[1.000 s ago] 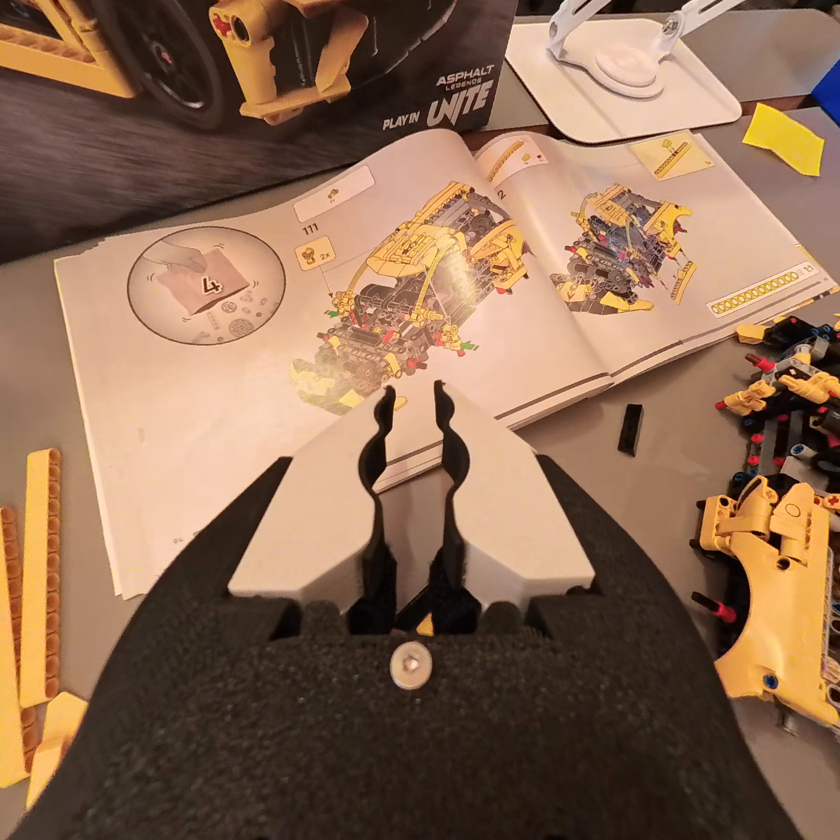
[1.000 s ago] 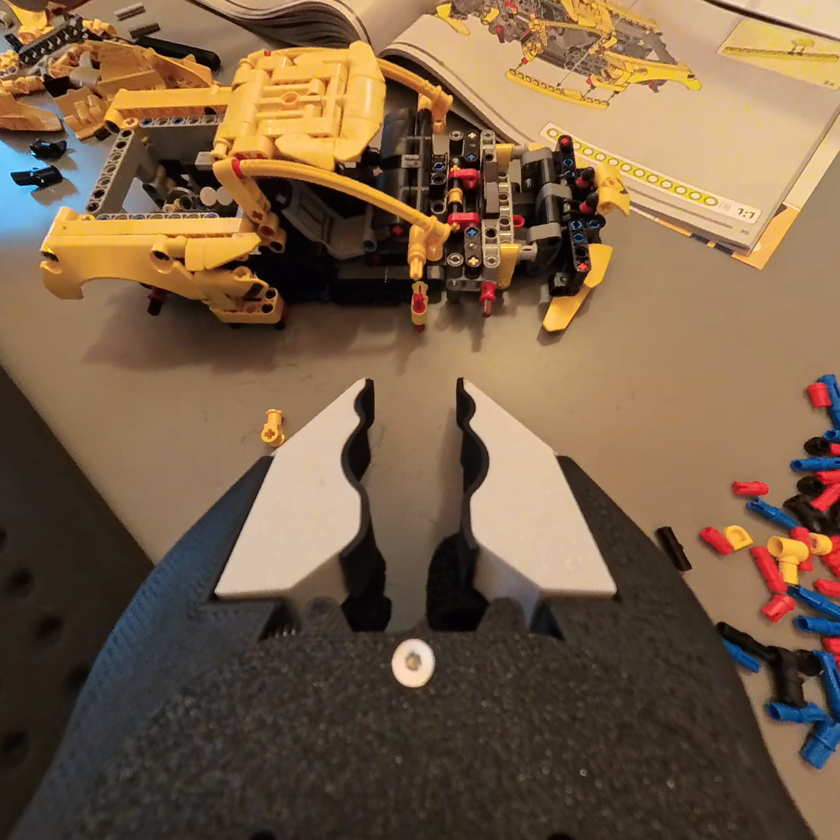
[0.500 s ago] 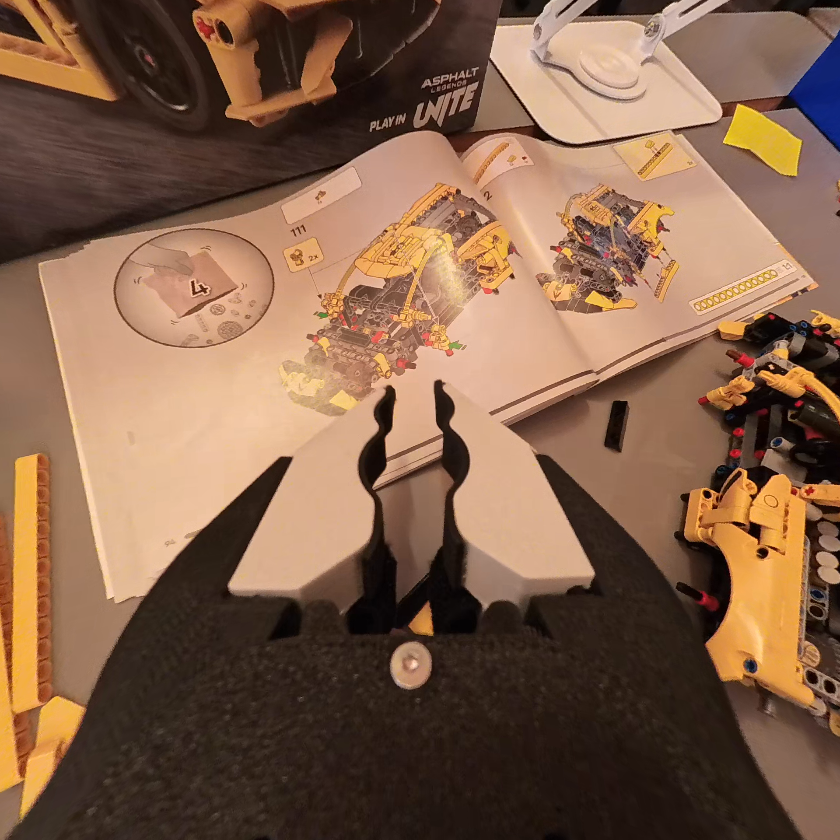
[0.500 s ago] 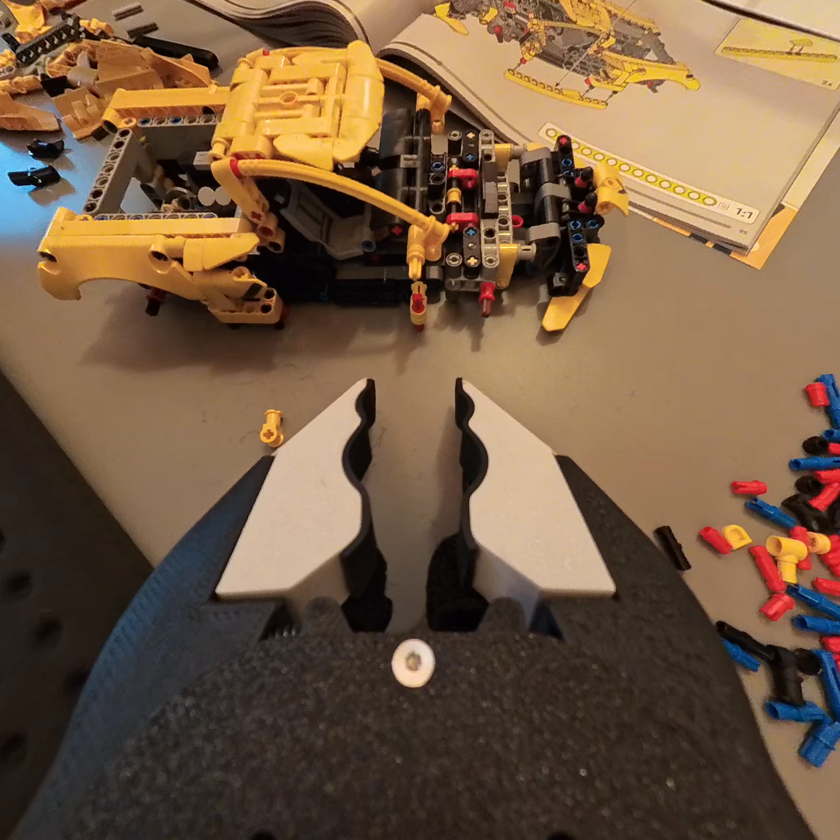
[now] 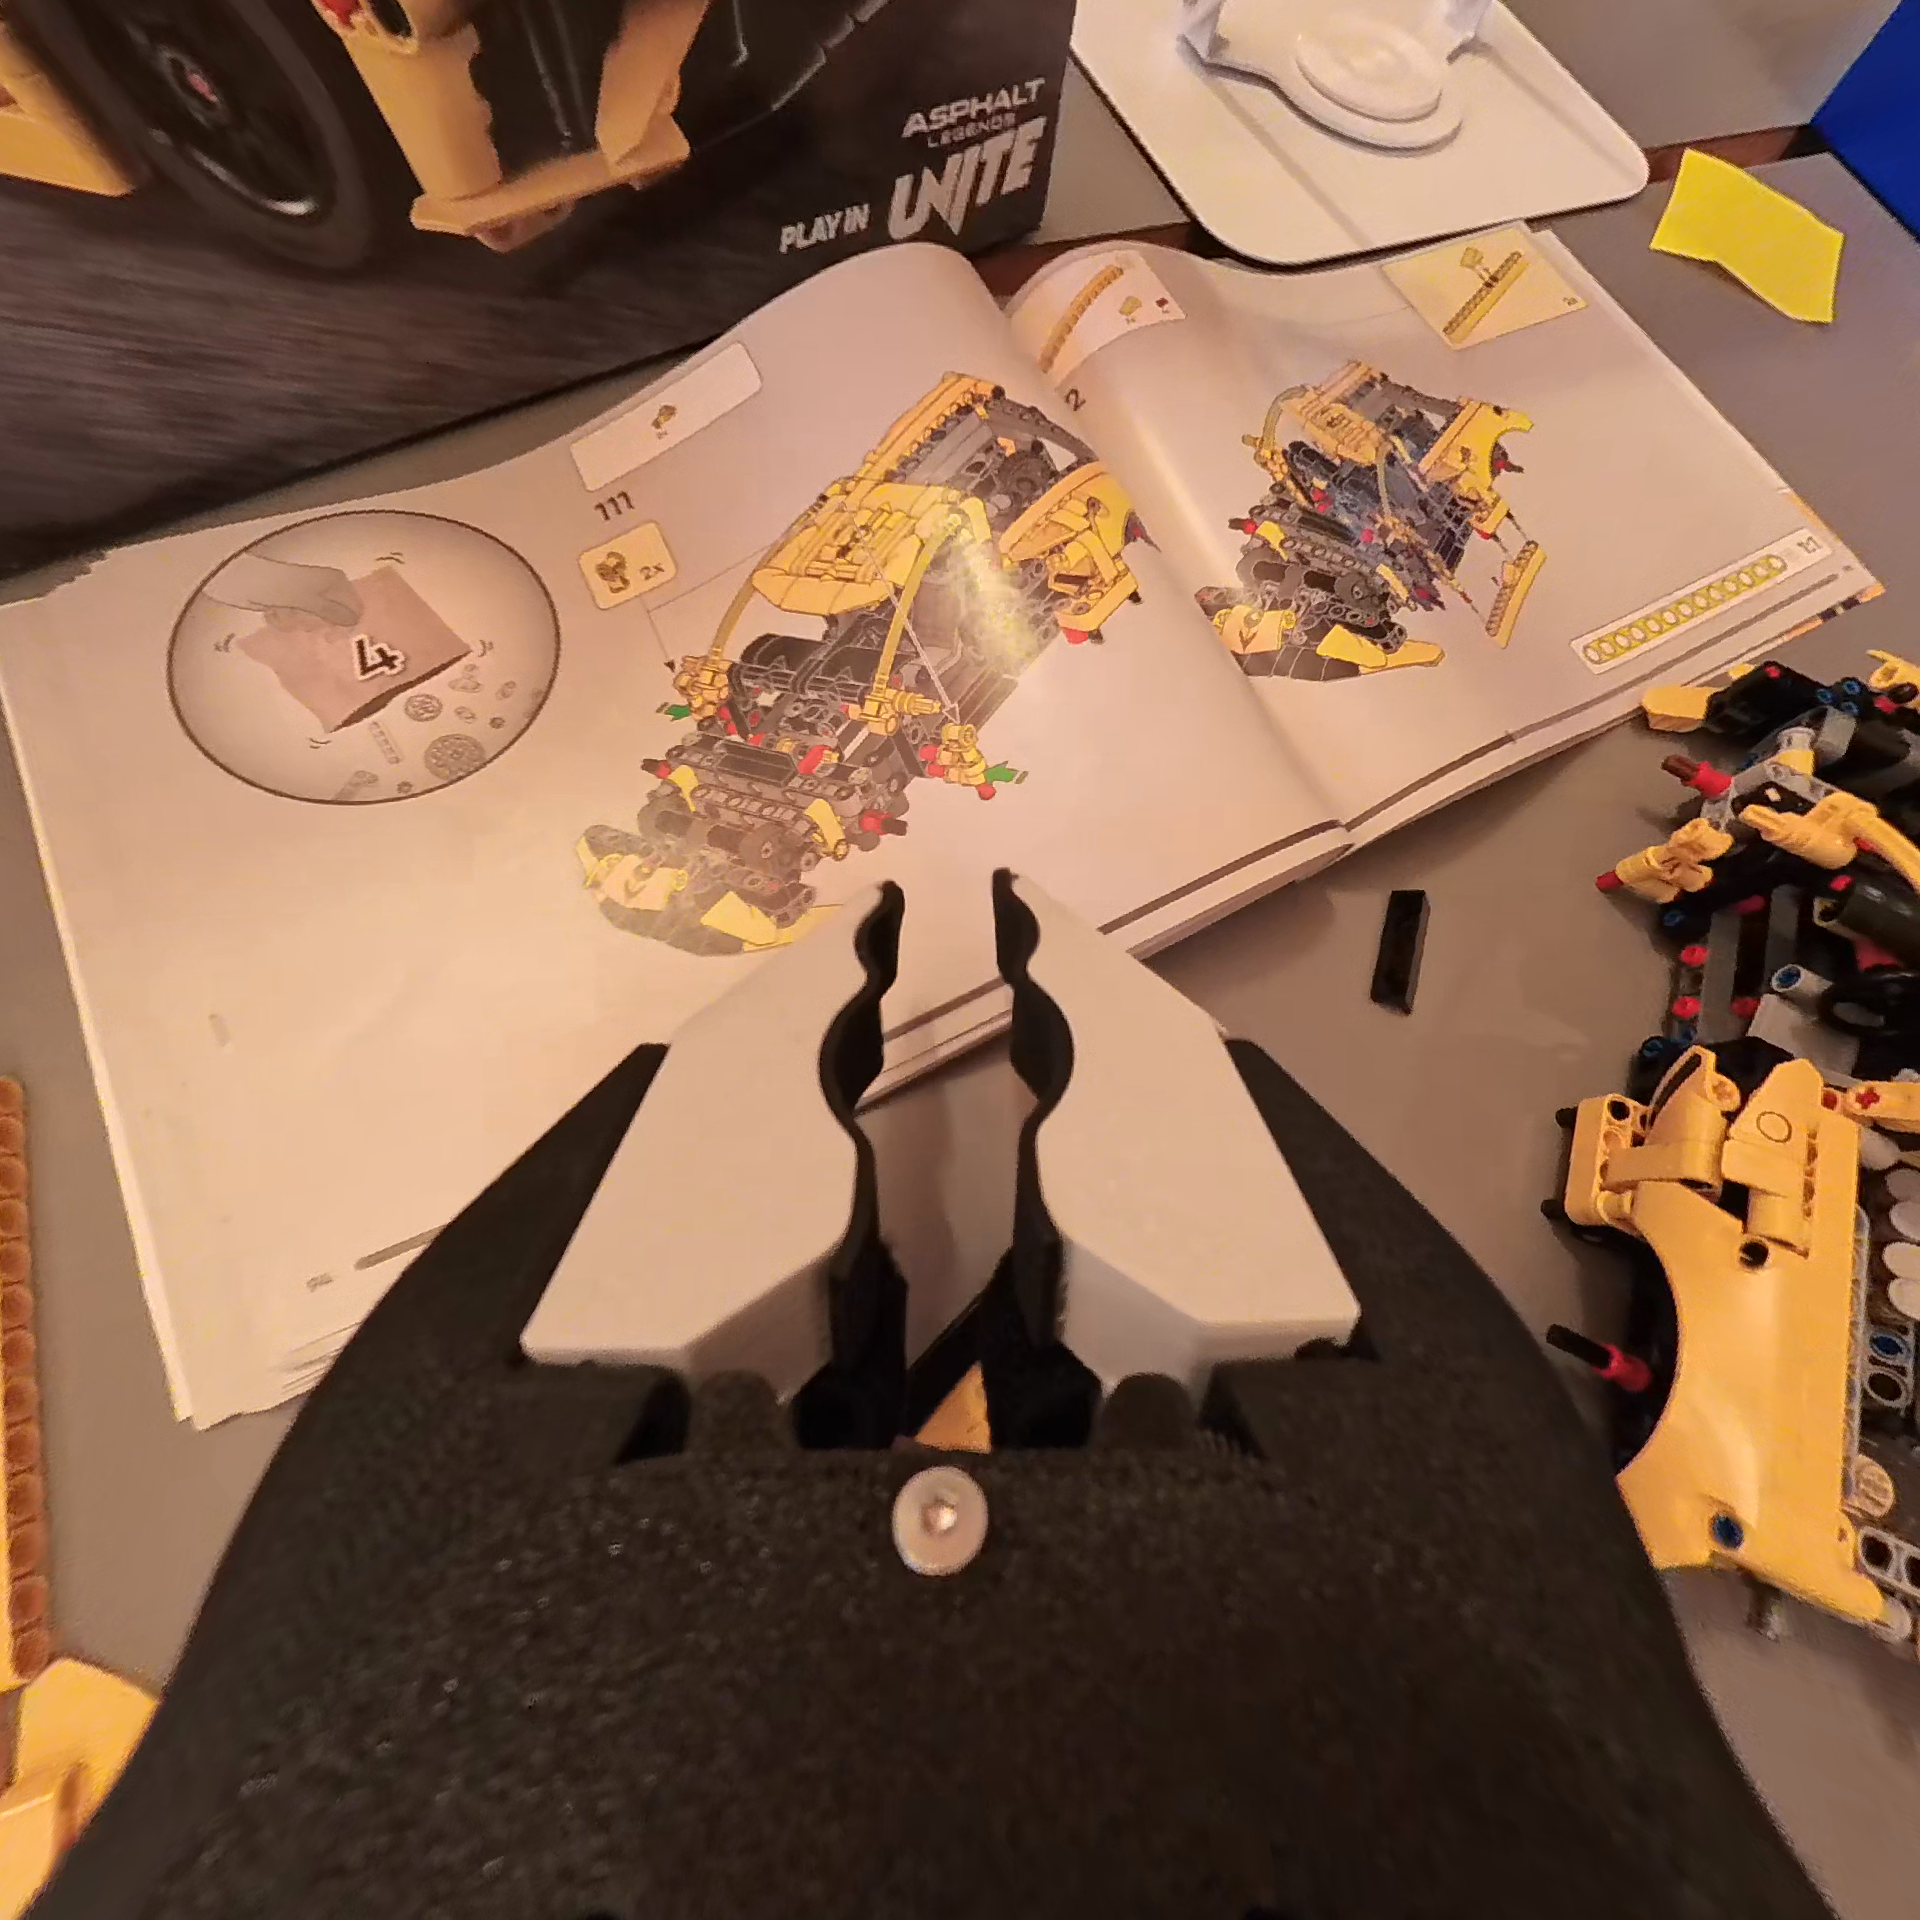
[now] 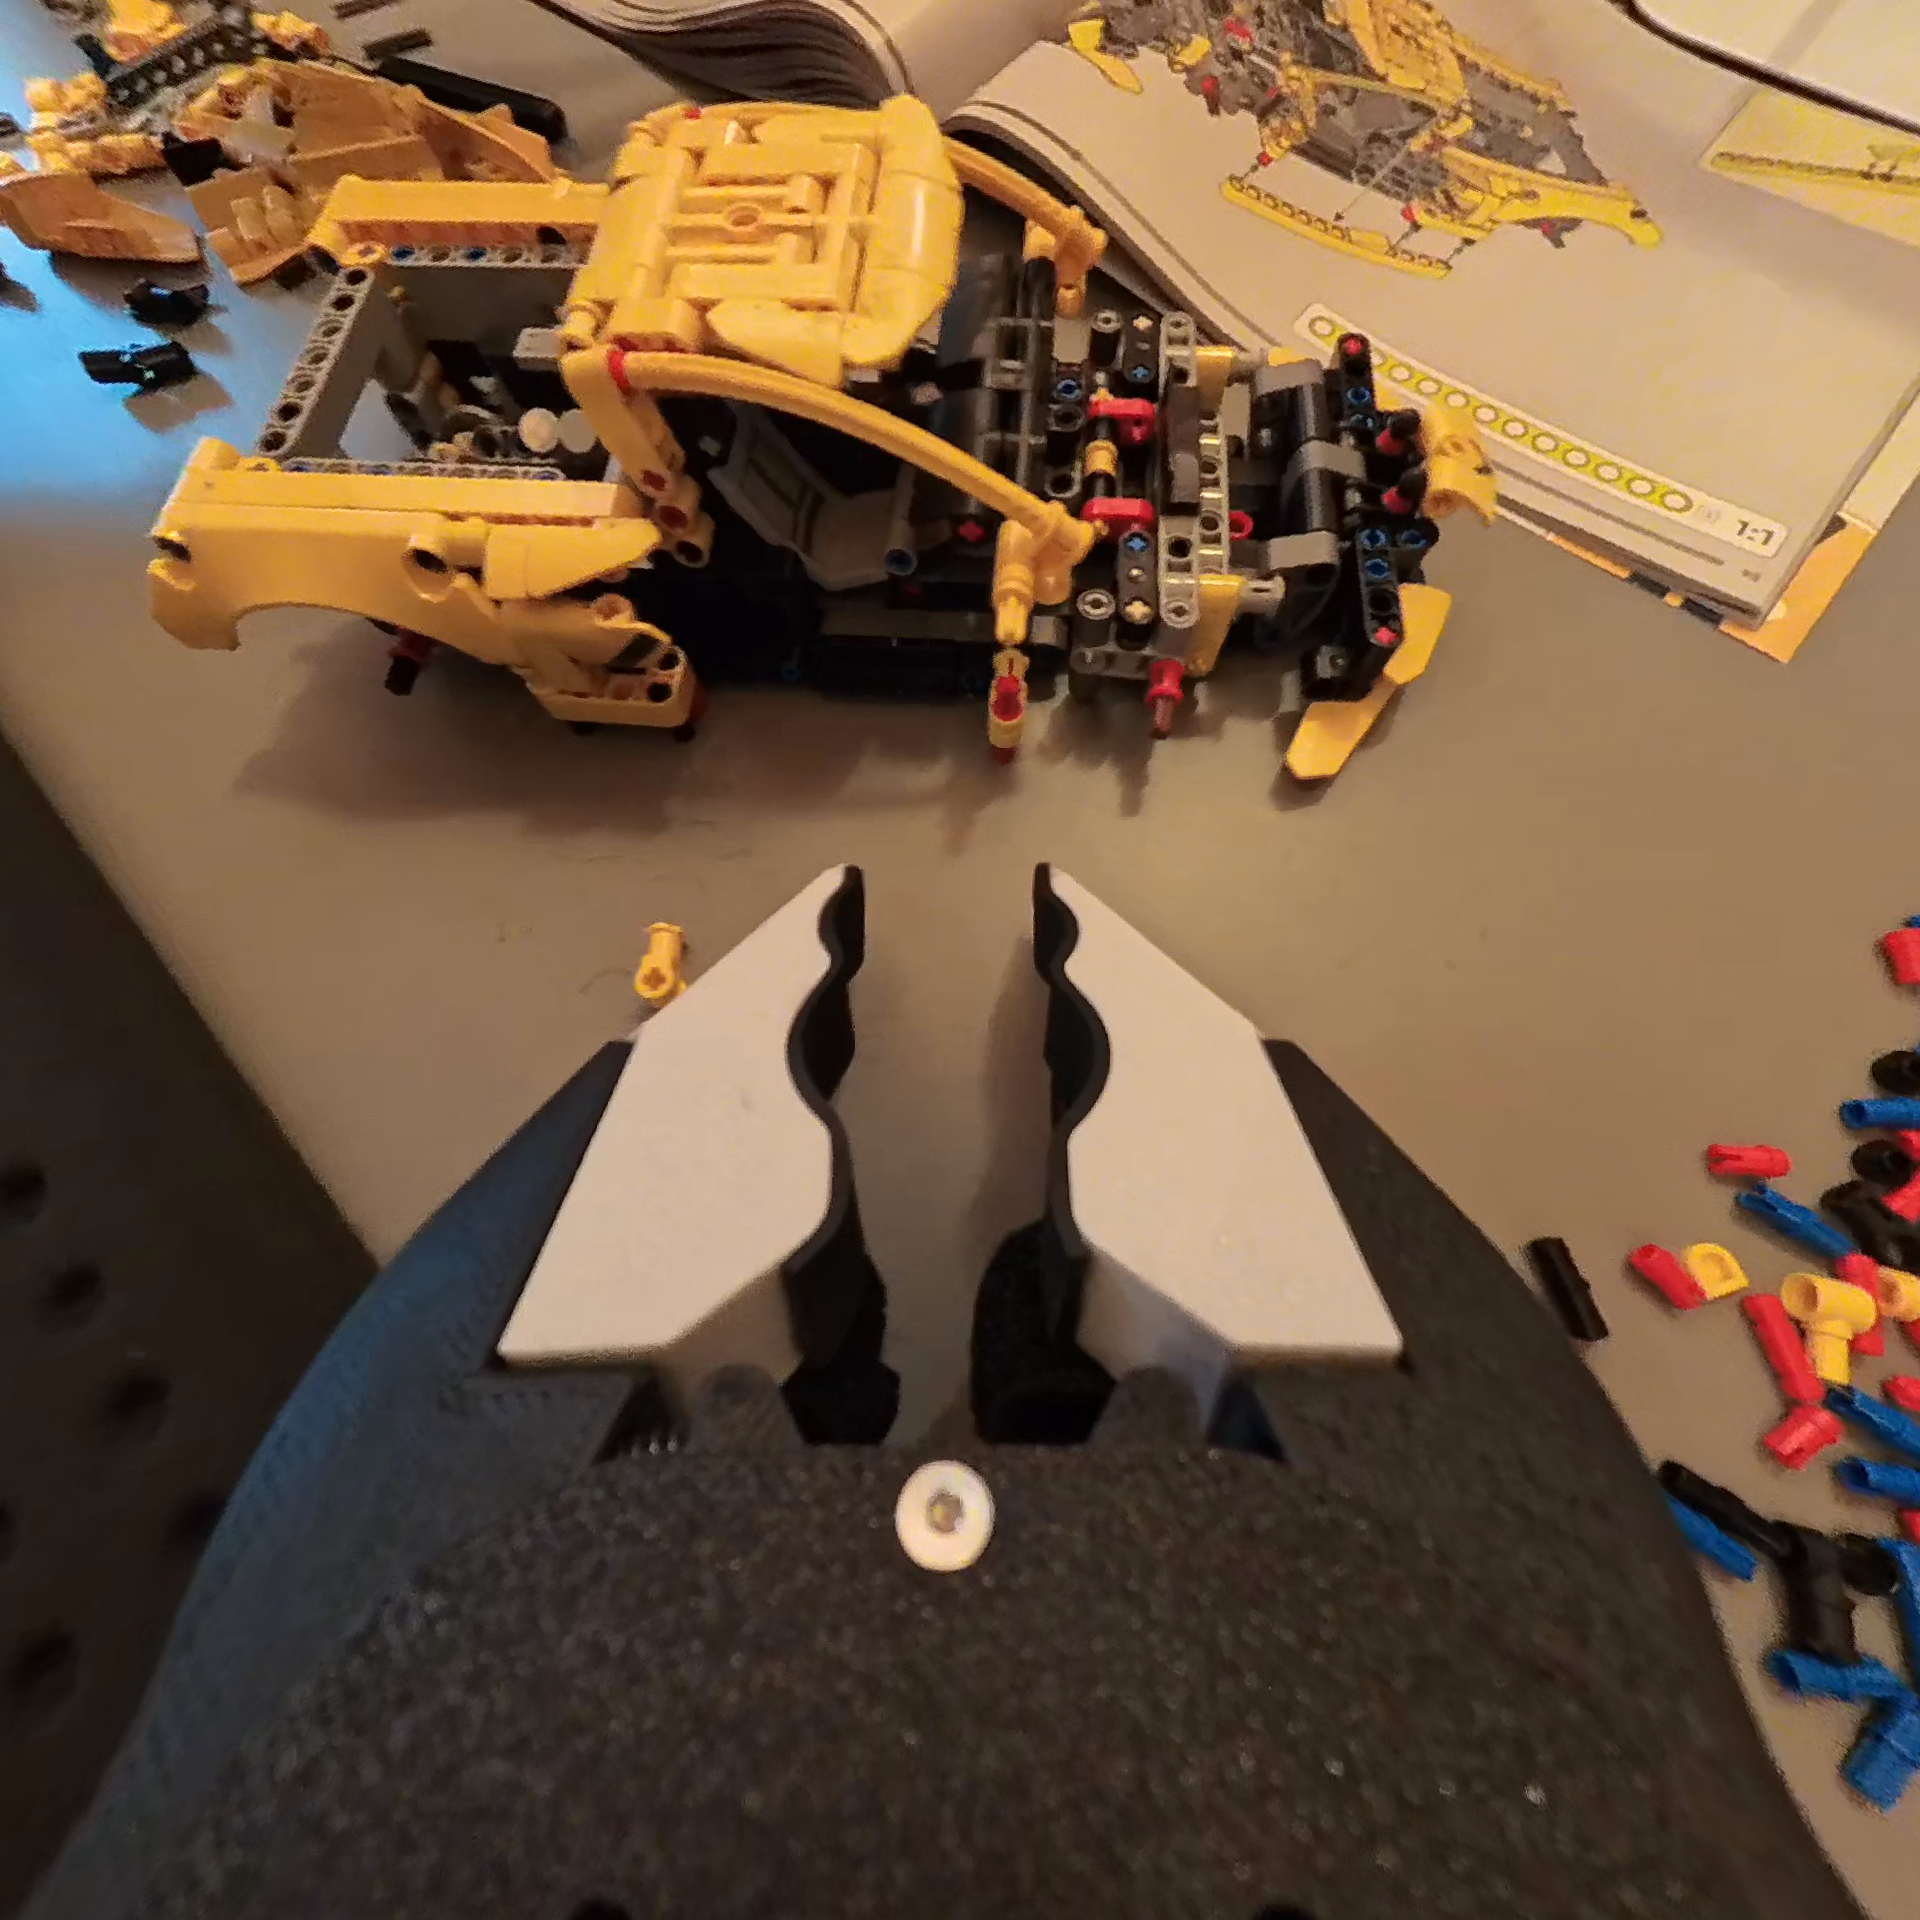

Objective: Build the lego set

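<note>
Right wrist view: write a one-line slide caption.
Open right gripper hovers before the half-built yellow car, a loose yellow connector beside it.

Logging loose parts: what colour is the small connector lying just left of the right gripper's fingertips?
Yellow. The small connector shows best in the right wrist view.

The half-built car (image 6: pixel 790 416) is mostly yellow over a black and grey frame, dotted with red and blue pins. Loose pins (image 6: pixel 1829 1340) are red, blue, black and yellow. The tabletop (image 6: pixel 1195 831) is plain grey. Each claw (image 6: pixel 948 883) has pale grey fingers (image 6: pixel 717 1143) with black pads, set in speckled black housing.
</note>
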Available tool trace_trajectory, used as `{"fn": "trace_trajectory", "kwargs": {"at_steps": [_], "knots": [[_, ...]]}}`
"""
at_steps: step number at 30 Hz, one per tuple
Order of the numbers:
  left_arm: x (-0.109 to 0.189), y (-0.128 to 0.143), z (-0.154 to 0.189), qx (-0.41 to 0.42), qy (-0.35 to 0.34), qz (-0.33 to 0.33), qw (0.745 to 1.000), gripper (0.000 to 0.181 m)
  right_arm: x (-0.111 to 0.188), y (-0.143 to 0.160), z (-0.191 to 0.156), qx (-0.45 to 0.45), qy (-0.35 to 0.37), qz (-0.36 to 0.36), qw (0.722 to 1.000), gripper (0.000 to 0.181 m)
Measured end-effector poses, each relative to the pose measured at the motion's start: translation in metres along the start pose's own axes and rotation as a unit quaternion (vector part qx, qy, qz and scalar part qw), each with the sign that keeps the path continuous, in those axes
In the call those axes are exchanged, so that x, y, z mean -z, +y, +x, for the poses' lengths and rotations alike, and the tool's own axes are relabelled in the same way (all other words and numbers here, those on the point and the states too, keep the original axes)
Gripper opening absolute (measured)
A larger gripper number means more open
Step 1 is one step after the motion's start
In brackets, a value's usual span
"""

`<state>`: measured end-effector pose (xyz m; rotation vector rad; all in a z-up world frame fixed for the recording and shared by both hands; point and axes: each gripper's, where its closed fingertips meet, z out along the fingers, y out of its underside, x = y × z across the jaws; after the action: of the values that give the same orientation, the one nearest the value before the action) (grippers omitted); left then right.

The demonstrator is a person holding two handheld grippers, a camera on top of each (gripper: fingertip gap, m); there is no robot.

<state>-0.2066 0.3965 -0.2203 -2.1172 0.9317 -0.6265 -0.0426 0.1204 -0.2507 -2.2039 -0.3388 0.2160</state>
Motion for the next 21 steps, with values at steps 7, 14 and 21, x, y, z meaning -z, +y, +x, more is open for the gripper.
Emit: {"fn": "trace_trajectory", "kwargs": {"at_steps": [7,14,21], "knots": [[0.002,-0.003,0.010,-0.048,-0.017,-0.002,0.999,0.017,0.012,-0.014,-0.021,0.008,-0.056,0.048,0.997,0.031],[0.002,-0.007,0.026,-0.067,-0.005,0.004,0.998,0.017,0.014,0.017,-0.057,0.098,-0.117,-0.065,0.986,0.029],[0.002,-0.010,0.044,-0.097,0.011,0.011,0.995,0.017,0.004,0.020,-0.055,0.133,-0.100,-0.067,0.984,0.013]]}}
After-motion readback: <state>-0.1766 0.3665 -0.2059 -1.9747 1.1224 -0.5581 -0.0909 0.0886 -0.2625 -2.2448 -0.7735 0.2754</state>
